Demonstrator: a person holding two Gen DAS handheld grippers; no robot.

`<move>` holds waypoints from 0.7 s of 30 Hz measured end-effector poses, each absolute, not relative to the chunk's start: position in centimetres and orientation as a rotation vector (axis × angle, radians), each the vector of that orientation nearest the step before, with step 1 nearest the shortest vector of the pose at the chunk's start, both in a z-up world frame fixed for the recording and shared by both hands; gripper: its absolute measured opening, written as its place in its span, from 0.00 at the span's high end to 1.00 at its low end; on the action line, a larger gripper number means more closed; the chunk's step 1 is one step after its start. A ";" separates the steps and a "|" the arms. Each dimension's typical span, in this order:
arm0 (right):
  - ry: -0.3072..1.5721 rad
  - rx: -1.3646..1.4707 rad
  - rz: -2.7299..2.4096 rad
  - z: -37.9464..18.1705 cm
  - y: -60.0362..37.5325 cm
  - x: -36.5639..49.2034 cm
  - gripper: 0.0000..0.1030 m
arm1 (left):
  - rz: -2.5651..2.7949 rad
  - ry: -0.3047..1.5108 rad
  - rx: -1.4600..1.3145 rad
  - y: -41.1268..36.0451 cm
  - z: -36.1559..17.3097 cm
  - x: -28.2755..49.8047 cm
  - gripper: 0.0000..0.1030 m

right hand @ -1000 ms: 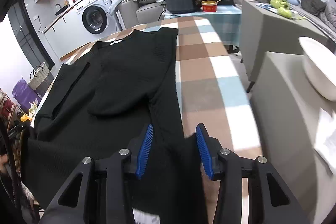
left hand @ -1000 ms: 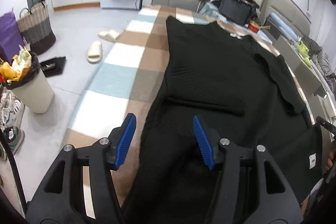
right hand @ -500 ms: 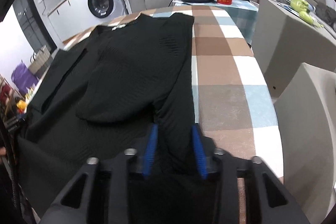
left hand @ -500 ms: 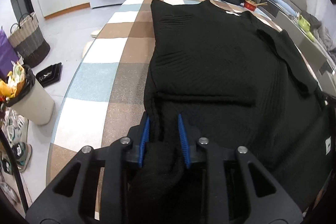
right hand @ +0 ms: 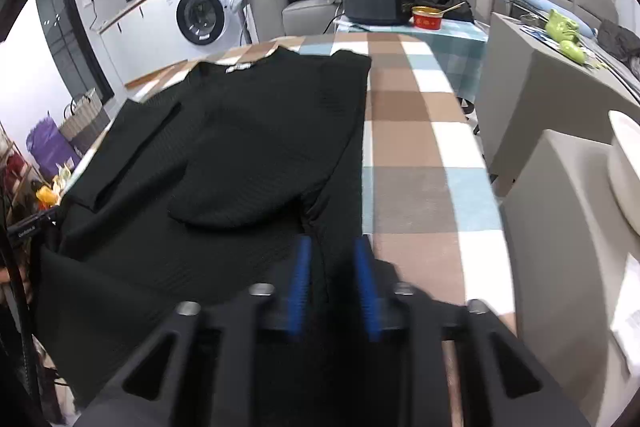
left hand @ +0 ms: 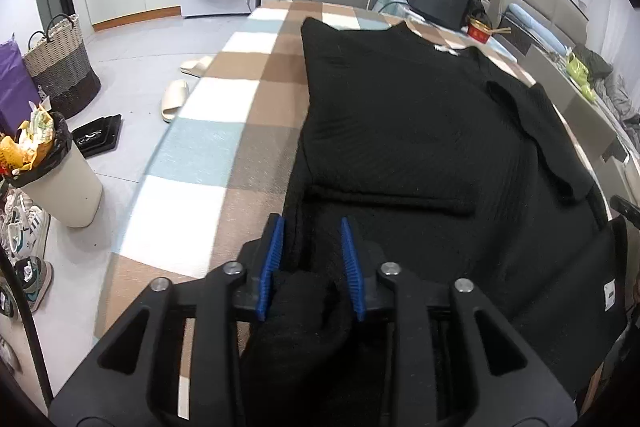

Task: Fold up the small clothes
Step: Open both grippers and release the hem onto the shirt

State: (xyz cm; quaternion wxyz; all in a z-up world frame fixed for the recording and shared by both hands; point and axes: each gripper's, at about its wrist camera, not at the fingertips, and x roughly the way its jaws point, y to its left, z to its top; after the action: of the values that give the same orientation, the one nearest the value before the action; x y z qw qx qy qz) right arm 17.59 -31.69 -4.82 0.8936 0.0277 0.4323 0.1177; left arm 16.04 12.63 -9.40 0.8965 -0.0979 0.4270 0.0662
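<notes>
A black knit sweater [left hand: 408, 131] lies flat on the checked table [left hand: 224, 147], both sleeves folded in over its body. My left gripper [left hand: 312, 227] is shut on the sweater's near left hem corner, with cloth bunched between the blue pads. In the right wrist view the same sweater [right hand: 256, 147] lies on the table [right hand: 416, 155], and my right gripper [right hand: 332, 247] is shut on the near right hem corner. The hem hangs lifted between the two grippers.
A bin [left hand: 52, 171], slippers [left hand: 176, 99], shoes and a woven basket [left hand: 60, 67] are on the floor to the left. A black appliance [right hand: 376, 3] and a red bowl [right hand: 428, 17] stand beyond the far end. A grey counter [right hand: 560, 227] with a white bowl stands right.
Both grippers closed on the sweater's near hem corners, from open a second ago. Since half a second ago they have lifted the hem slightly.
</notes>
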 end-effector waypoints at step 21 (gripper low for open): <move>0.964 0.131 0.243 -5.5 -36.2 10.1 0.45 | 0.128 0.875 -0.285 14.7 -7.4 7.4 0.28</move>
State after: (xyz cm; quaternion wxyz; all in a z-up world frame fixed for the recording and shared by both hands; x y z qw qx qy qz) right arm 10.09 -36.20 -5.53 0.8768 0.0629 0.4622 0.1167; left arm 7.35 14.71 -7.39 0.8939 -0.1376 0.4221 0.0618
